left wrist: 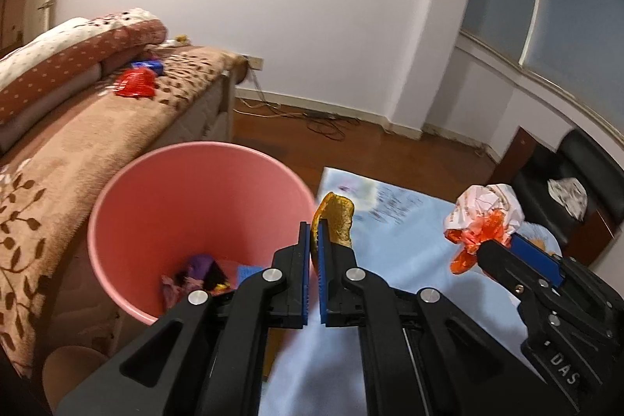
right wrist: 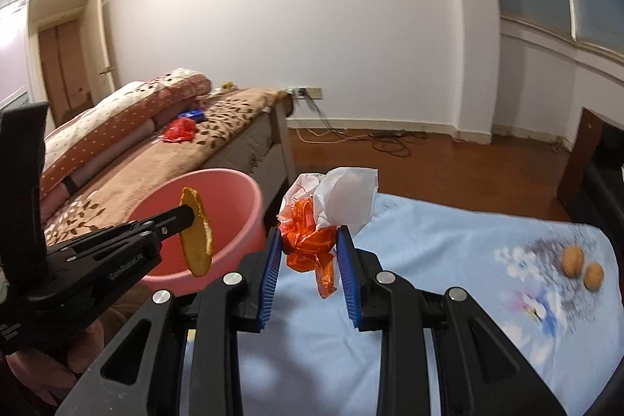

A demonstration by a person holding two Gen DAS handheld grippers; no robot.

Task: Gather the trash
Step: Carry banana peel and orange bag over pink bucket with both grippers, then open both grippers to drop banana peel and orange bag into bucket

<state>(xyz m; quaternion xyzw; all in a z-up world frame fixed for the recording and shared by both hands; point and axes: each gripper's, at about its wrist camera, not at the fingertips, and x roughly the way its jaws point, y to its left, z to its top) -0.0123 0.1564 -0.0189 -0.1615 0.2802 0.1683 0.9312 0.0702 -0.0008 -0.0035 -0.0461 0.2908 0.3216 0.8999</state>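
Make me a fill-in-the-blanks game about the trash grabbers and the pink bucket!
1. The left gripper pinches an orange-brown ____.
2. The right gripper holds a crumpled orange-and-white ____.
3. The bucket is colored ____.
4. On the blue cloth lie ____ walnuts.

Missing words: peel; wrapper; pink; two

One bin (left wrist: 187,178), two walnuts (right wrist: 573,260)

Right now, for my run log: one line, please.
left tongs: peel | right tongs: wrappers | bin: beside
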